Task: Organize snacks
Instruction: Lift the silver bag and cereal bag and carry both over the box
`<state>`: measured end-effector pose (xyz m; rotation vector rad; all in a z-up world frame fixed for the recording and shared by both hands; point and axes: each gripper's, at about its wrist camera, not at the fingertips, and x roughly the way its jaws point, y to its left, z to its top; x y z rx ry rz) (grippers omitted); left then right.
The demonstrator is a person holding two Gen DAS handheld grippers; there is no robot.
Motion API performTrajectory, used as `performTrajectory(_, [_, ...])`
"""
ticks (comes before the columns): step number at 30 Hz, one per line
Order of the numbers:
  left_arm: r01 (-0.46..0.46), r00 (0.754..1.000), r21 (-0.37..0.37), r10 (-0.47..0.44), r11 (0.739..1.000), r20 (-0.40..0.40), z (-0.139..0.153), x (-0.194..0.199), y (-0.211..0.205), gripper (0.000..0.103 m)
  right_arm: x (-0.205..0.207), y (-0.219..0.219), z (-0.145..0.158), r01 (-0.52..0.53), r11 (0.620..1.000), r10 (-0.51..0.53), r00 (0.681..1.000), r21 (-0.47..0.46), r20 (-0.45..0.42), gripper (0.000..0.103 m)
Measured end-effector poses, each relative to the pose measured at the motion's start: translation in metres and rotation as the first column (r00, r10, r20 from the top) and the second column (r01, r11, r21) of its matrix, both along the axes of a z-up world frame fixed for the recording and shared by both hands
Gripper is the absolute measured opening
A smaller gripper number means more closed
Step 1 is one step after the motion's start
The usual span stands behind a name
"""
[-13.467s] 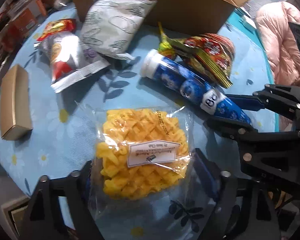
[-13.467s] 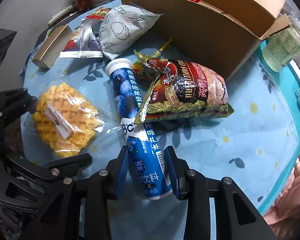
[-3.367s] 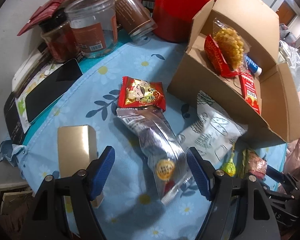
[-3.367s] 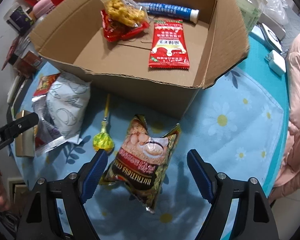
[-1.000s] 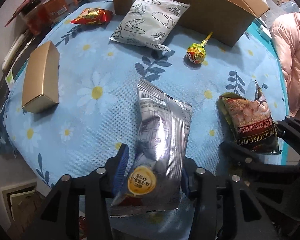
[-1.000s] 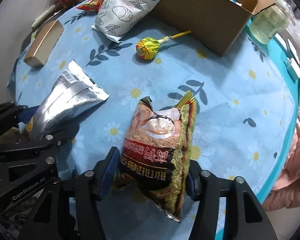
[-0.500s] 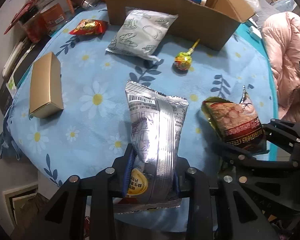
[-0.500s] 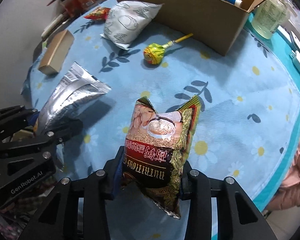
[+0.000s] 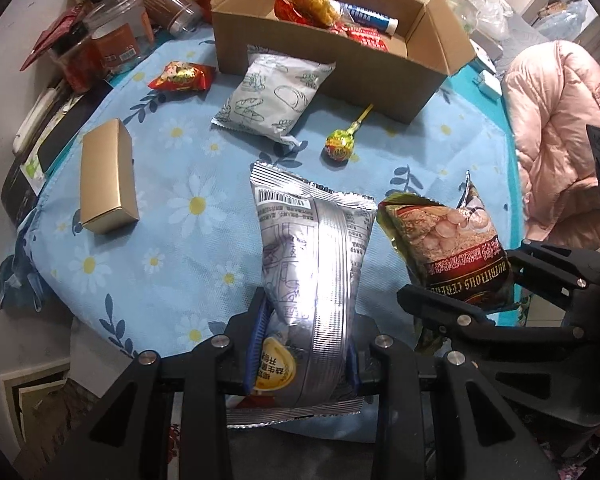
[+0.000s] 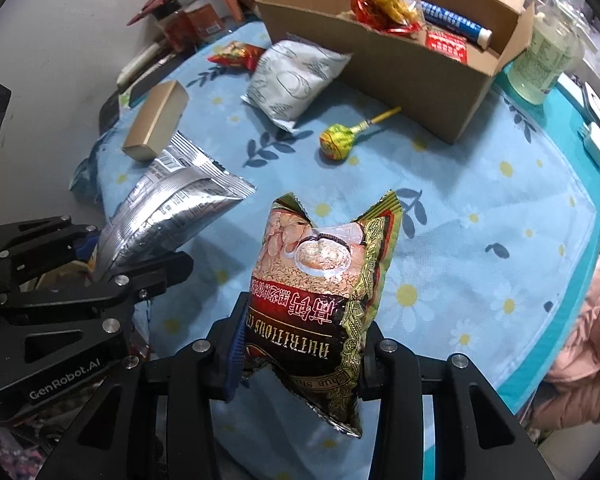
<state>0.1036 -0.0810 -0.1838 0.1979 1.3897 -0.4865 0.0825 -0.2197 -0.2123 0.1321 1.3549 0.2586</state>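
Both packets are up off the tablecloth now; a second ago they still lay on it with the jaws closing in. Left gripper is clamped tight on the lower end of the silver packet, which hangs clear above the cloth. Right gripper is pinched shut around the bottom of the cereal bag, also held in the air, just beside the silver packet.

Left to right on the table in the left view: gold box near the left edge, red wrapper behind it, white bread bag touching the front of the cardboard box, lollipop lying just in front of the box. Box is open, with snacks already inside it. Pink jacket at far right.
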Motion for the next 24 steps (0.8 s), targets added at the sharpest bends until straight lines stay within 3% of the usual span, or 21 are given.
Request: performTrajectory(24, [0.022, 0.991, -0.085, -0.011, 0.996, 0.130, 0.070, 0.056, -0.022, 0.032, 0.046, -0.022, 0.081, 0.052, 0.999, -0.053, 0.983, 0.010, 0.177, 0.041])
